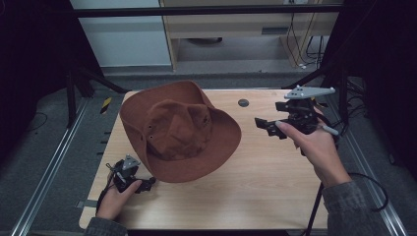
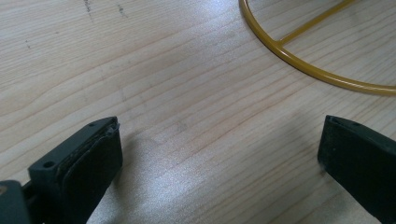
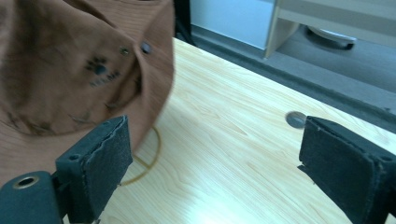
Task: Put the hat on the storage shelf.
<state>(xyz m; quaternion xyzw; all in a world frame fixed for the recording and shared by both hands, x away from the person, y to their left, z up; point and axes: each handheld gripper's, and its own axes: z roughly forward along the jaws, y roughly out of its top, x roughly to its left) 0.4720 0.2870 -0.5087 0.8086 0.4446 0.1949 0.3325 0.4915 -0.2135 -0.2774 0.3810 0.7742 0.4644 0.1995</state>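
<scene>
The left gripper (image 1: 142, 186) holds its jaws wide apart and empty, low over the bare wood of the table (image 2: 177, 93), with nothing between them; in the left gripper view a thin yellow wire ring (image 2: 299, 65) lies on the wood ahead and to one side, apart from the jaws. The right gripper (image 1: 268, 126) also has its jaws spread open and grips nothing. It is held above the table in the person's right hand (image 1: 314, 145), its jaws aimed toward the brown hat (image 1: 179, 130). In the right gripper view the hat's brim (image 3: 159, 70) hangs just beyond one jaw, near it but seemingly not touching, and an arc of what looks like the same ring shows under the brim. The hat sits in the left half of the table, crown up and tilted, its wide brim reaching toward the front-left corner. There the left gripper lies just beside the brim's near edge, so the left hand (image 1: 115, 199) looks the nearer of the two, with the hat ahead and to its right; the right gripper faces the brim's far side across a stretch of open wood. A small grey disc (image 1: 243, 103) is set into the table behind the hat. The likely next move is a closing on the brim.
</scene>
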